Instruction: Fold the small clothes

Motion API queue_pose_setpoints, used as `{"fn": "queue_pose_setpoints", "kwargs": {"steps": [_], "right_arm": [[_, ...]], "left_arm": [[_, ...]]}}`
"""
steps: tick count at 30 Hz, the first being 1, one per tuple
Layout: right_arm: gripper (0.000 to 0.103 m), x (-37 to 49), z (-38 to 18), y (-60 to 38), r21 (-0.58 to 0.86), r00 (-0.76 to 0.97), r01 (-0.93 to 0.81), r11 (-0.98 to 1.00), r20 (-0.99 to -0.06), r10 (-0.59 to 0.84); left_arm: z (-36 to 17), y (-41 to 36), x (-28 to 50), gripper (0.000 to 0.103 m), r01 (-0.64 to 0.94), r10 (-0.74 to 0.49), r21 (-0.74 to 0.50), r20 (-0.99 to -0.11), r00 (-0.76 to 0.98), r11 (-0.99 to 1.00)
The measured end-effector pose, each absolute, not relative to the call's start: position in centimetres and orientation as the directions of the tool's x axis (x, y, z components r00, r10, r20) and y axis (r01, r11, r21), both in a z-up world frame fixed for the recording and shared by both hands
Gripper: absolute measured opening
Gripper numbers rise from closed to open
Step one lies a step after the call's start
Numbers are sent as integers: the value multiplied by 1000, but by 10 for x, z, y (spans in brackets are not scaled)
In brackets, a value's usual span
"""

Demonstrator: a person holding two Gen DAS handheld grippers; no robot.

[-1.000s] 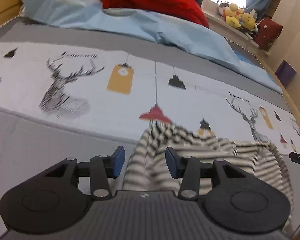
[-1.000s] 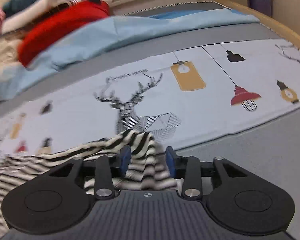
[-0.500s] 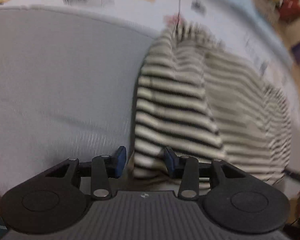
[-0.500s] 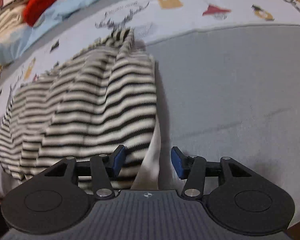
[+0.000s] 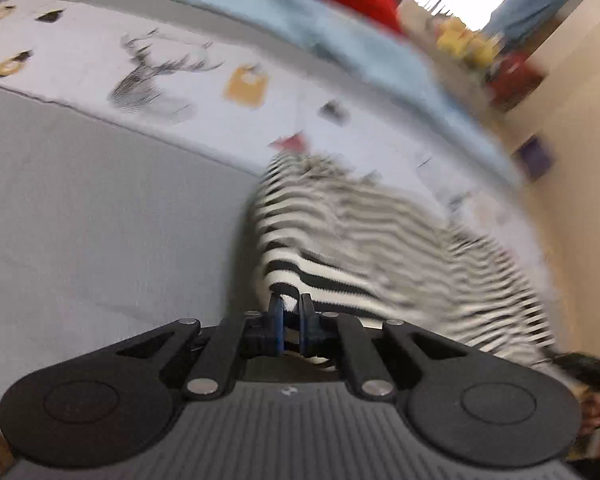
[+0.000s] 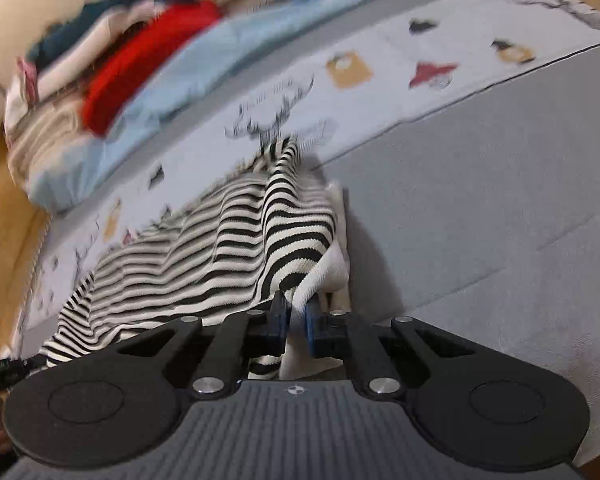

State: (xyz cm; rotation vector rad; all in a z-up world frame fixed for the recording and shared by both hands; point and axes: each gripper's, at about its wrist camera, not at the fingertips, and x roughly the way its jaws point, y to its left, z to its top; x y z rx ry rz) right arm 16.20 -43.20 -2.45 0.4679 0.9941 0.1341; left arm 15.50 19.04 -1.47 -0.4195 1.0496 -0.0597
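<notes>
I have the left claw (image 5: 290,307) closing on the near corner of the striped sweater (image 5: 364,236), and the right claw (image 6: 297,312) closing on its other near corner. The sweater lies spread on the grey bed (image 6: 480,208).

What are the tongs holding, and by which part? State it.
Both tongs are closing on the striped top. The left tongs pinch a near corner of its edge; the right tongs pinch the opposite near corner, at its white edge.
</notes>
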Motion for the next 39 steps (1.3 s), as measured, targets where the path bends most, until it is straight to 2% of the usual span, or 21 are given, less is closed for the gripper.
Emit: {"fn": "queue_pose_setpoints", "kwargs": {"steps": [2, 3, 6, 8, 12, 16, 19, 20, 22, 23, 24, 27, 30, 34, 39], "right_arm": [[8, 160, -32, -432, 354, 496, 109, 929, -829, 258], [8, 162, -44, -430, 314, 437, 118, 942, -868, 235], [8, 162, -69, -415, 206, 306, 83, 975, -936, 172], [10, 161, -69, -405, 170, 314, 56, 984, -938, 144], [22, 156, -51, -399, 155, 393, 62, 986, -912, 118], [24, 149, -33, -392, 176, 486, -13, 984, -859, 160], [27, 150, -34, -393, 185, 483, -33, 982, -857, 177], [27, 151, -36, -395, 186, 479, -37, 982, -859, 181], [27, 153, -40, -394, 166, 462, -35, 985, -872, 164], [28, 158, -44, -393, 144, 440, -27, 989, -887, 141], [28, 160, -54, -392, 108, 402, -10, 994, -910, 103], [41, 164, -73, -397, 30, 294, 53, 998, -956, 13], [40, 166, -53, -401, 51, 403, 92, 994, -915, 9], [40, 169, -28, -397, 90, 566, 75, 993, -824, 32], [40, 186, -29, -377, 141, 583, -21, 990, -803, 127]], "left_arm": [[-39, 186, 158, 5, -193, -226, -312, -902, 368, 930], [-51, 184, 160, 3, -212, -177, -246, -938, 298, 946], [-65, 182, 162, 3, -234, -121, -172, -969, 216, 957], [-53, 178, 161, 3, -219, -124, -186, -955, 271, 958], [-18, 174, 152, 10, -160, -150, -243, -883, 446, 957], [-15, 159, 153, 10, -74, -210, -277, -855, 475, 958], [-32, 144, 161, 21, -24, -219, -248, -895, 388, 969], [-41, 141, 164, 29, -20, -183, -201, -924, 335, 979], [-63, 137, 168, 32, -41, -75, -86, -974, 215, 995], [-69, 139, 169, 39, -59, -56, -68, -982, 182, 996], [-69, 141, 170, 42, -75, -56, -71, -981, 185, 995], [-52, 147, 170, 42, -111, -71, -104, -960, 270, 988], [-30, 143, 169, 43, -130, -79, -141, -913, 400, 981], [-17, 118, 184, 44, -122, -39, -114, -868, 495, 986], [-13, 87, 206, 44, -115, -39, -122, -835, 550, 986]]}}
